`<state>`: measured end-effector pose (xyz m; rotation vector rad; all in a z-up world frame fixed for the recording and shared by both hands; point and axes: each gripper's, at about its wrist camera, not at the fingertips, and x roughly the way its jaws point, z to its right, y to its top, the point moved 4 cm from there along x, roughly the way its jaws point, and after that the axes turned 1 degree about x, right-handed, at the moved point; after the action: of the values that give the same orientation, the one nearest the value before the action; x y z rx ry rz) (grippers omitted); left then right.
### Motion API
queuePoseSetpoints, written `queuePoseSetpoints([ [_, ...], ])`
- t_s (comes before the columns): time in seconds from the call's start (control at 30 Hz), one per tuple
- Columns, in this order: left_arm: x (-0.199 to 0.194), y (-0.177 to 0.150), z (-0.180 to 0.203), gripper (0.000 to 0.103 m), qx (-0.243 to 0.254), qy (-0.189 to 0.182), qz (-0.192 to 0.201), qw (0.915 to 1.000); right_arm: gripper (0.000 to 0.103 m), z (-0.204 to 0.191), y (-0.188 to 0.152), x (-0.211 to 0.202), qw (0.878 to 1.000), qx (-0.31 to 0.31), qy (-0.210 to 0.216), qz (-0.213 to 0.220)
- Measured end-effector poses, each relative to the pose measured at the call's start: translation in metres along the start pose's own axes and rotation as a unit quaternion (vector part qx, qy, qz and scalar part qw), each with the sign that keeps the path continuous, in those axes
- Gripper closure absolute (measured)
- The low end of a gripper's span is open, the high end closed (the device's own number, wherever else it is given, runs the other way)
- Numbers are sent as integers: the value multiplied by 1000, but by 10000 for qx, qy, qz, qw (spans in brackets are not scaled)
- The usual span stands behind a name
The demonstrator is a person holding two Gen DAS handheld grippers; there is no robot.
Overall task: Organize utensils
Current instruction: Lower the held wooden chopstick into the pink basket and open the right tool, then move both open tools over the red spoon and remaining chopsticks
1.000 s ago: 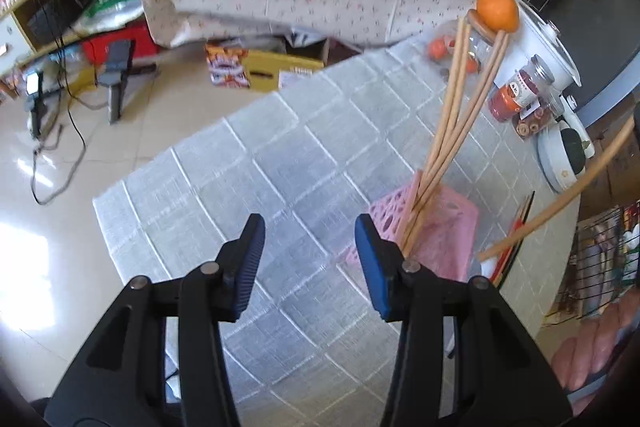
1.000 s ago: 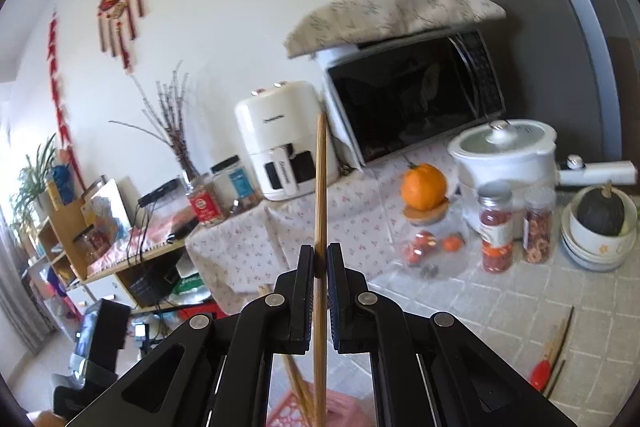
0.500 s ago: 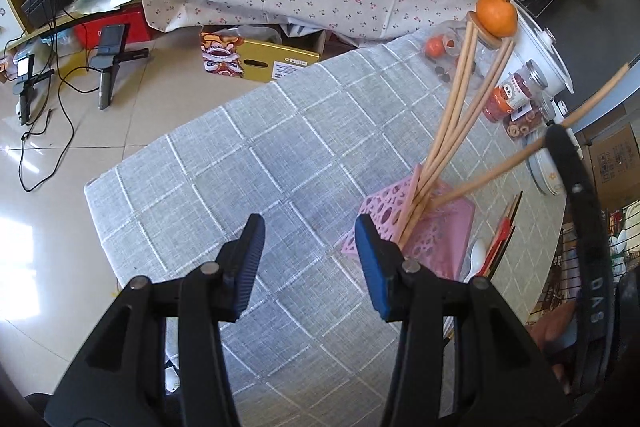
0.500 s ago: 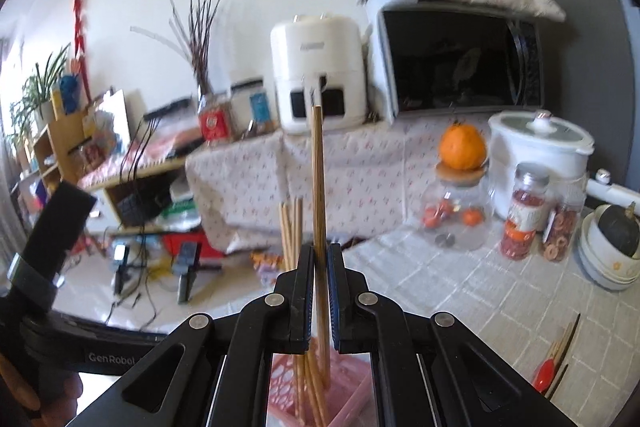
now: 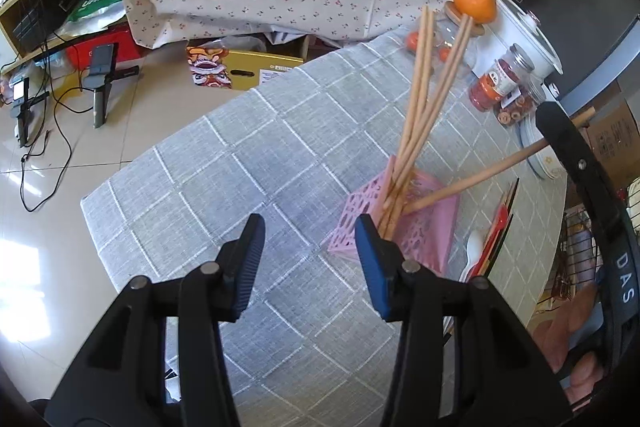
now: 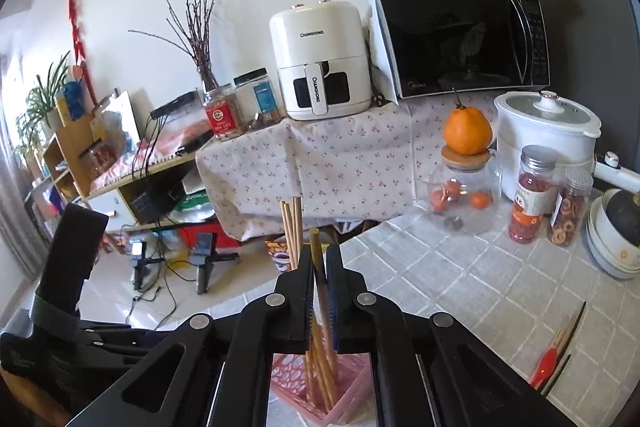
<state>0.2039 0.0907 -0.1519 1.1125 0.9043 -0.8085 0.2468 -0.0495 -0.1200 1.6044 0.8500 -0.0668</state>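
Long pale wooden chopstick (image 6: 316,259) pinched between the closed jaws of the right gripper (image 6: 319,269), its lower end already down inside the pink perforated plastic utensil basket (image 5: 434,227); in the left wrist view the same stick slants in from the right, tip at the basket mouth, well off vertical. Four more wooden chopsticks of the same kind (image 5: 420,99) stand in the basket's far corner, fanned and leaning away toward the glass jar with a wooden lid (image 6: 464,195) and the orange fruit (image 6: 467,131) sitting on it. Left gripper (image 5: 310,251) hangs over the grey checked tablecloth (image 5: 224,163) just beside the basket, jaws about half apart, nothing between them, right-hand pad close to the basket's near wall but contact not clear. Judgement: insertion step nearly done, release pending. Risks: letting go while the stick is this slanted could lever the light basket over or send the stick sliding out along the rim; the standing bundle could be knocked and topple toward the jar. Basket is not held, so any sideways drag from the right gripper on withdrawal may shove it. Red-handled utensil and dark sticks (image 6: 554,355) lie on the cloth to the right, not yet sorted, beside a white spoon (image 5: 472,253)
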Motion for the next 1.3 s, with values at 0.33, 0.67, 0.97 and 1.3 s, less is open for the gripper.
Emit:
queuePoseSetpoints([
  [0.33, -2, -2, 4, 55, 44, -64, 15, 10000, 97, 0, 10, -6, 10000, 14, 75, 6],
  [0.67, -2, -4, 11, 55, 137, -191, -35, 9997, 97, -7, 16, -3, 9983, -299, 82, -486],
  [0.97, -9, -6, 15, 55, 184, -333, -28, 9993, 41, -6, 16, -2, 9992, 16, 367, -135],
  [1.3, -29, -14, 44, 55, 567, -561, 219, 9966, 41, 58, 38, -67, 9968, 749, -237, 134],
])
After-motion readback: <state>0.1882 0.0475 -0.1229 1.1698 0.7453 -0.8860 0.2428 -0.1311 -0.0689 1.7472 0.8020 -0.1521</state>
